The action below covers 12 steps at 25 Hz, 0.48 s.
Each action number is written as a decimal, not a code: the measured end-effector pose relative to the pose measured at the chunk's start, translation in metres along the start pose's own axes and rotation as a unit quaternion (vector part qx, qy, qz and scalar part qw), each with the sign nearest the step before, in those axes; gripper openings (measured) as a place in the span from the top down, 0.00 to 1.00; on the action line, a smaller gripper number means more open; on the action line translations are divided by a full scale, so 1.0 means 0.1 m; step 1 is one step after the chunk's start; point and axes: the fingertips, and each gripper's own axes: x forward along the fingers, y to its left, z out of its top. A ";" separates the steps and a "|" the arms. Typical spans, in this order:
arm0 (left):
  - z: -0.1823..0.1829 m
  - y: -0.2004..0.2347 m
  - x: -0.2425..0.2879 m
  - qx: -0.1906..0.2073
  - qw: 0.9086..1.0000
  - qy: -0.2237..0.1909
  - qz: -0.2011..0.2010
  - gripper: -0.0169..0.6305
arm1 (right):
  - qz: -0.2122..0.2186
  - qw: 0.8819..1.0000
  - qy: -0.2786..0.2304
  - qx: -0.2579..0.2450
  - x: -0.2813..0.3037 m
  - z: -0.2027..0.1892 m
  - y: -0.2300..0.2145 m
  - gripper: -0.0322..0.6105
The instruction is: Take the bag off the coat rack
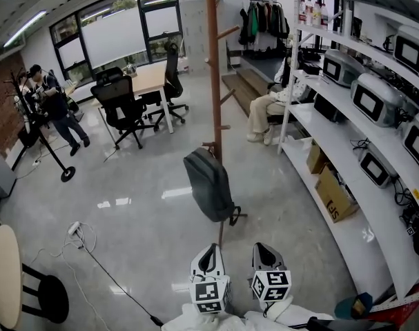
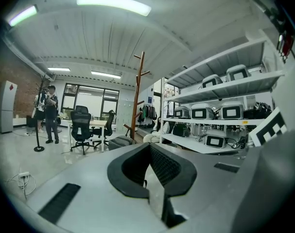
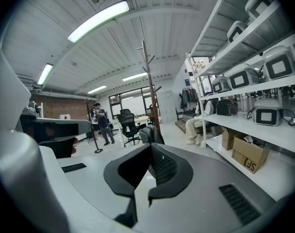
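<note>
A dark grey bag (image 1: 208,185) hangs from a low peg of the tall wooden coat rack (image 1: 214,81) in the middle of the room. Both grippers sit at the bottom of the head view, short of the bag and apart from it. My left gripper (image 1: 208,256) and my right gripper (image 1: 266,254) point toward it, side by side. In the left gripper view the jaws (image 2: 149,147) are shut on nothing, with the rack (image 2: 136,96) and bag (image 2: 119,141) far ahead. The right gripper (image 3: 151,147) is likewise shut and empty, and the bag (image 3: 152,134) shows just above its tips below the rack (image 3: 149,86).
White shelving (image 1: 347,164) with appliances and cardboard boxes (image 1: 333,193) runs along the right. A seated person (image 1: 264,112) is beyond the rack. Office chairs (image 1: 123,105) and a desk stand at the back left, near standing people (image 1: 54,105). A round table (image 1: 2,274), a stool and a floor cable (image 1: 92,254) lie at the lower left.
</note>
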 end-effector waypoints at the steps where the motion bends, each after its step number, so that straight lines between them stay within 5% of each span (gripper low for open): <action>1: 0.00 0.00 0.05 0.000 1.000 0.001 -0.003 1.00 | -0.001 1.000 0.001 0.002 0.04 0.00 -0.01 0.93; 12: 0.04 0.24 0.58 0.000 1.000 -0.008 -0.007 1.00 | -0.003 1.000 0.005 0.000 0.60 0.06 -0.05 0.93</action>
